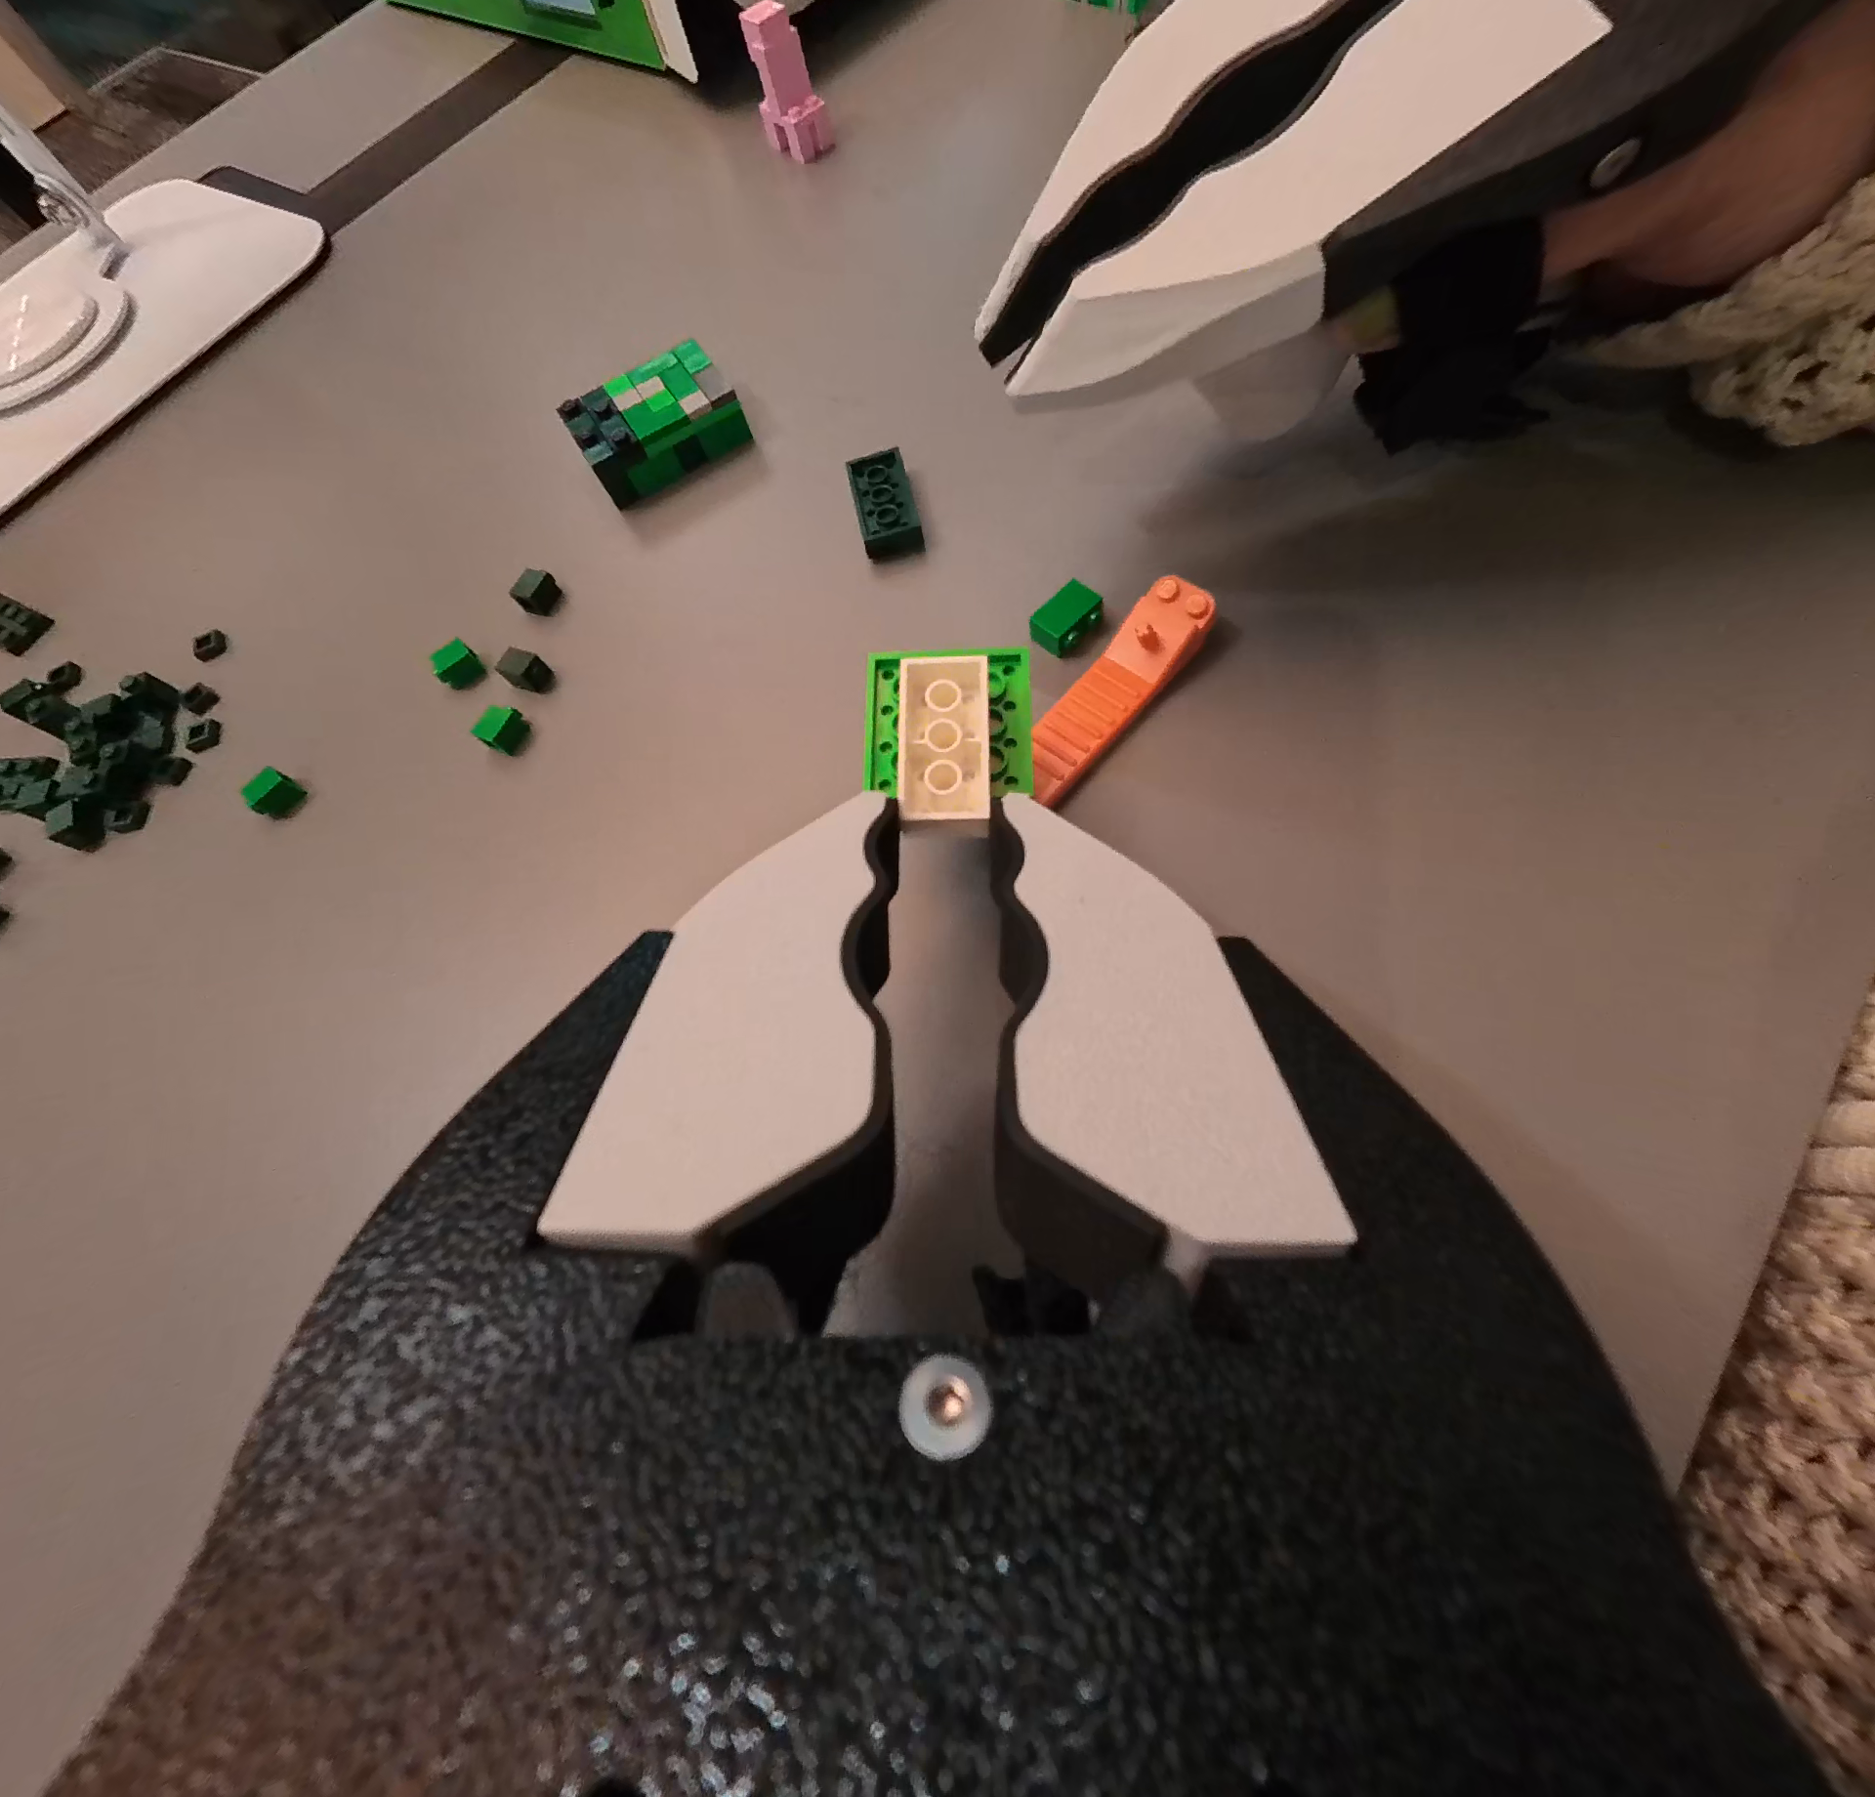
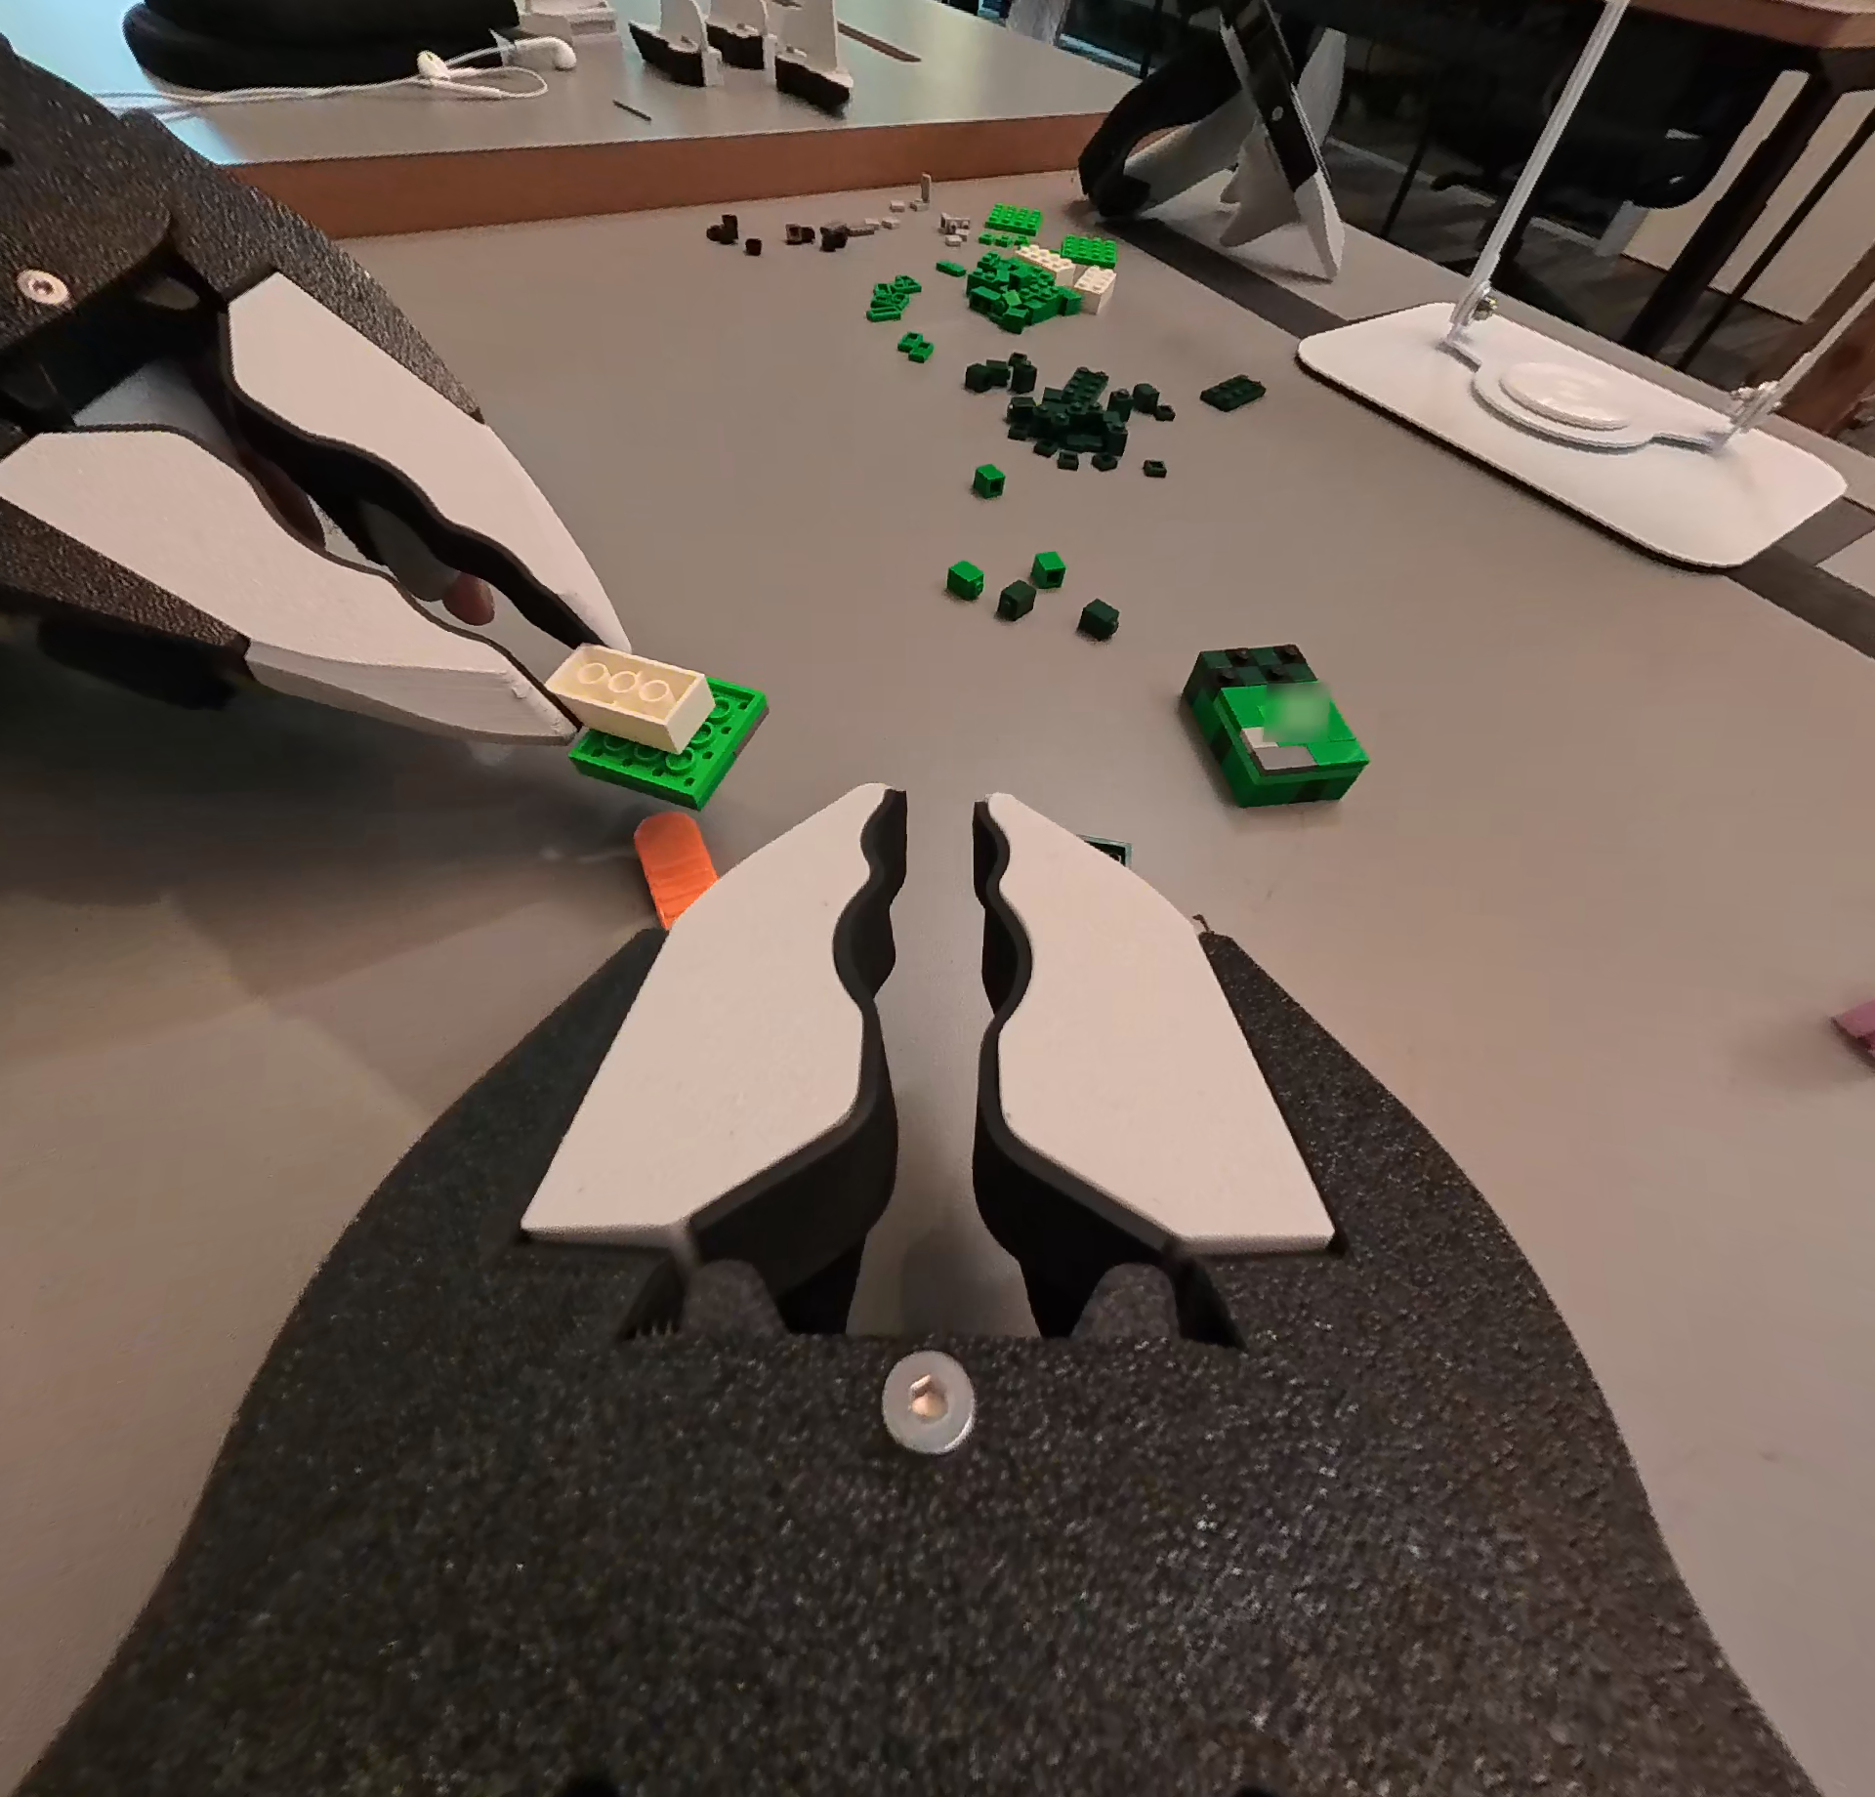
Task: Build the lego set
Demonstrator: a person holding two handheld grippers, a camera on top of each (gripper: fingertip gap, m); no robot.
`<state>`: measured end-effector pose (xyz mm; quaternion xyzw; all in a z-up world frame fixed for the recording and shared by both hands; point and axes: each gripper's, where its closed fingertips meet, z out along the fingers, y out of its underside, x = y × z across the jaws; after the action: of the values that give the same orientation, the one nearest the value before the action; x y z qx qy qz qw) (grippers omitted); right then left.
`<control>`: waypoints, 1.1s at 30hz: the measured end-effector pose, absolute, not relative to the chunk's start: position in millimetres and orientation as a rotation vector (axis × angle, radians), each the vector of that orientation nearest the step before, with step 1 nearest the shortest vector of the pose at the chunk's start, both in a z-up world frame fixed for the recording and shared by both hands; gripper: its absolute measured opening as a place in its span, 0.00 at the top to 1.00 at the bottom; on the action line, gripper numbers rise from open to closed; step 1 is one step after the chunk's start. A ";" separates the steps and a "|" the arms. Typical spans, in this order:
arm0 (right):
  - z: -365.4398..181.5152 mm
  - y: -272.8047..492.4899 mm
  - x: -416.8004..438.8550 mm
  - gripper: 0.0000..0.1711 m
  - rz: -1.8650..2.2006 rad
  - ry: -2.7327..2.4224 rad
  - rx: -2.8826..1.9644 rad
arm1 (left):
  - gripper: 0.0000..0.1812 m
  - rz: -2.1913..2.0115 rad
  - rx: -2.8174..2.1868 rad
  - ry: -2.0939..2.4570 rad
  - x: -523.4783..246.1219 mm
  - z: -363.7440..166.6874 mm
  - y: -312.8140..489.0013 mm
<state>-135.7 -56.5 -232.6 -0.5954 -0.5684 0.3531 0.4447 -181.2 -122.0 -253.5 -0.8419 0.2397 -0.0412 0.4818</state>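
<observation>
— Nearest to us is our left gripper (image 1: 945, 807), its grey fingers pinching one end of the cream two-by-four plastic brick (image 1: 945, 740), underside up.

— And the brick is pressed to the bright green square plate (image 2: 682, 752), also upside down. Let's take that plate as our landmark.

— Just beside it on the grey table (image 1: 1420, 835) lies the orange ridged brick separator (image 1: 1116, 693); touching or not, we cannot tell.

— Our right gripper (image 2: 941, 803) sits near the plate, jaws slightly apart with nothing between them.

— Beyond the plate we see the blocky green assembled piece (image 1: 660, 424), a dark green brick (image 1: 886, 504) and, farther out, a pile of dark green small pieces (image 1: 96, 754).
</observation>
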 end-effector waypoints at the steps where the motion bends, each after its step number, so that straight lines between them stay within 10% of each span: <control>1: -232.8 -56.6 -135.8 0.93 0.874 -1.411 -1.475 | 0.91 -0.101 -2.052 0.585 -181.2 -253.5 -122.0; 33: -234.5 -57.0 -136.9 0.93 0.867 -1.419 -1.468 | 0.91 -0.100 -2.063 0.586 -181.7 -257.8 -124.8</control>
<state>-136.9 -57.0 -234.5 -0.5925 -0.5728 0.3501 0.4453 -181.7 -124.8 -257.8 -0.8446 0.2400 -0.0409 0.4769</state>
